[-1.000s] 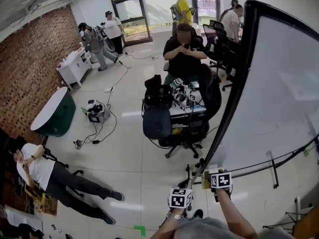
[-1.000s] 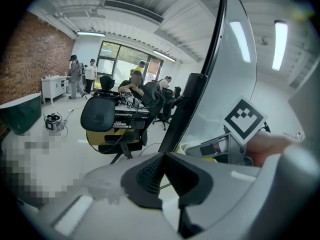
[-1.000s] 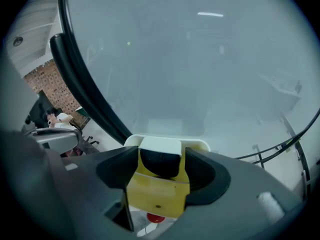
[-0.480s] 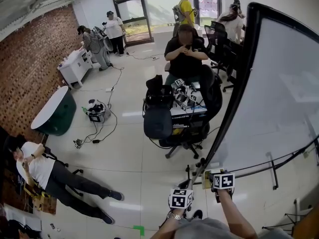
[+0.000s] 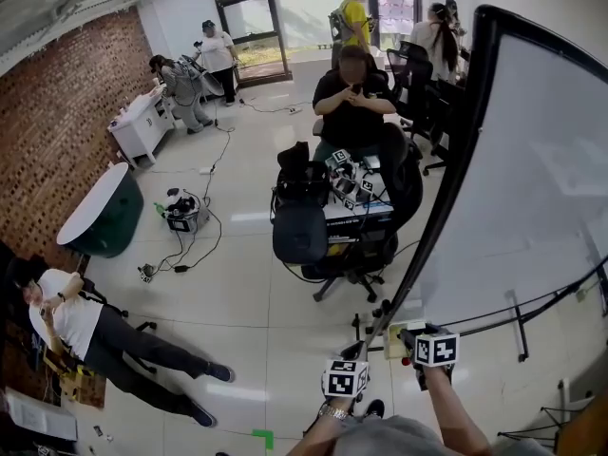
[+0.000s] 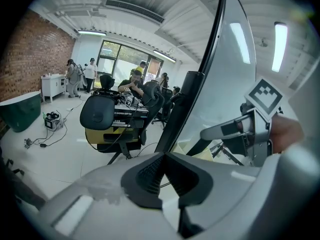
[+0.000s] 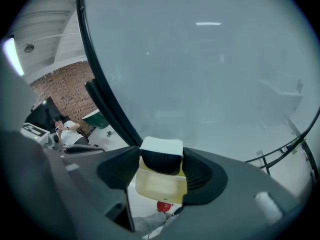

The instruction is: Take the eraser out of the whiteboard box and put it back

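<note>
The eraser [image 7: 161,153], white-backed with black felt, sits between the pads of my right gripper [image 7: 161,160], which is shut on it; the jaws have just been closing. Directly below it in the right gripper view shows the pale yellow whiteboard box [image 7: 161,186]. In the head view the right gripper [image 5: 410,338] hangs beside the box [image 5: 392,343] at the foot of the whiteboard [image 5: 532,179]. My left gripper [image 6: 164,156] is shut with nothing in it. It stays just left of the board's black edge [image 6: 190,109], a little left of the right gripper.
An office chair [image 5: 302,231] and a cluttered desk [image 5: 356,202] stand a short way behind the board's edge, with a seated person [image 5: 353,103] beyond. Another person [image 5: 85,326] sits on the floor at left. Cables [image 5: 190,250] trail across the floor.
In the head view my right gripper has shifted slightly to the right and toward me. The left gripper has stayed where it was.
</note>
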